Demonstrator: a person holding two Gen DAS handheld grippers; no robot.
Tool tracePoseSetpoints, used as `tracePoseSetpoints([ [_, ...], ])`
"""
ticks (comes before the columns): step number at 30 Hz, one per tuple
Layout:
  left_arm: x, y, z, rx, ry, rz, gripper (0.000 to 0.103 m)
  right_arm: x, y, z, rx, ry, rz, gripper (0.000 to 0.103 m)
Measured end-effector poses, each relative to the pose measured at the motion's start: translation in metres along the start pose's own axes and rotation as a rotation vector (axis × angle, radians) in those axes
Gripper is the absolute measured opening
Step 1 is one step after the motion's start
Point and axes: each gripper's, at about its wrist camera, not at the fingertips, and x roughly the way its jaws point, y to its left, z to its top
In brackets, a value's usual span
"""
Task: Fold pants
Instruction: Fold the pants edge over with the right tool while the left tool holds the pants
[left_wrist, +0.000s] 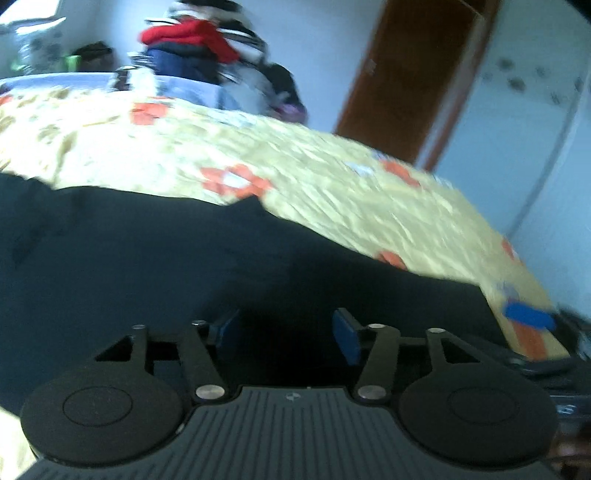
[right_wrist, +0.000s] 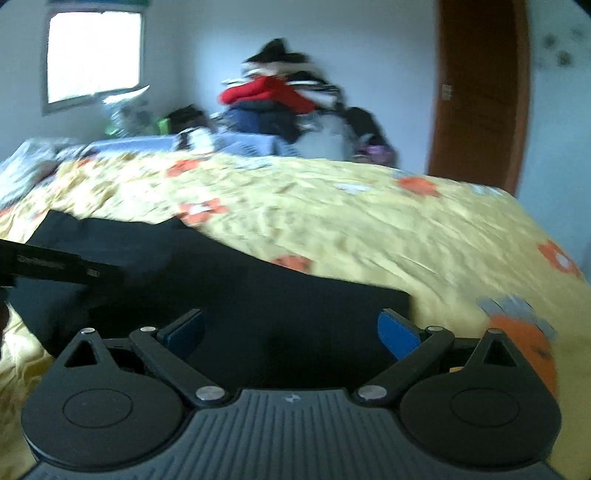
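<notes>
Left tool (left_wrist: 286, 334): your jaws stand partly apart over the dark pants (left_wrist: 147, 258), nothing pinched between them.
Pants: they lie flat on the yellow floral bedspread (left_wrist: 332, 192), near its front edge.
Right tool (right_wrist: 291, 332): wide, holding nothing, above the same cloth (right_wrist: 240, 295).
Risk, grip: if you close on one layer only, the fold may skew.
Risk, blur: both views smear; moving this fast, you could miss the hem.
Risk, bedspread: pinch too deep and you may lift it too.
</notes>
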Motion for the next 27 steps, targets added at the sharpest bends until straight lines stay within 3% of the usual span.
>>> tracePoseSetpoints([
  [3,0.011,-0.013,-0.010,0.109,0.009,0.069,0.068,0.040,0.010,-0.003,-0.034,0.166,0.038,0.103],
  [6,0.013,-0.019,-0.021,0.209,-0.023,0.122,0.074,0.039,0.005,-0.006,0.014,0.139,0.053,0.103],
  [8,0.008,-0.019,-0.021,0.217,-0.037,0.144,0.076,0.030,0.007,-0.007,0.015,0.138,0.021,0.103],
  [11,0.002,-0.015,-0.019,0.214,-0.089,0.163,0.091,0.022,0.011,-0.012,0.024,0.136,0.025,0.103],
  [13,0.010,-0.014,-0.022,0.245,-0.072,0.210,0.097,0.021,0.014,-0.019,0.023,0.110,0.018,0.103],
  [14,0.016,-0.012,-0.023,0.258,-0.043,0.213,0.097,0.021,0.013,-0.021,0.028,0.093,0.014,0.103],
  [20,0.009,-0.001,-0.019,0.211,-0.055,0.181,0.099,0.028,0.014,-0.021,0.029,0.074,0.006,0.103],
  [24,-0.011,0.014,-0.017,0.215,-0.122,0.254,0.100,0.029,0.015,-0.022,0.030,0.070,0.005,0.103],
  [27,-0.015,0.041,-0.014,0.192,-0.118,0.348,0.101,0.029,0.015,-0.022,0.032,0.069,0.004,0.103],
])
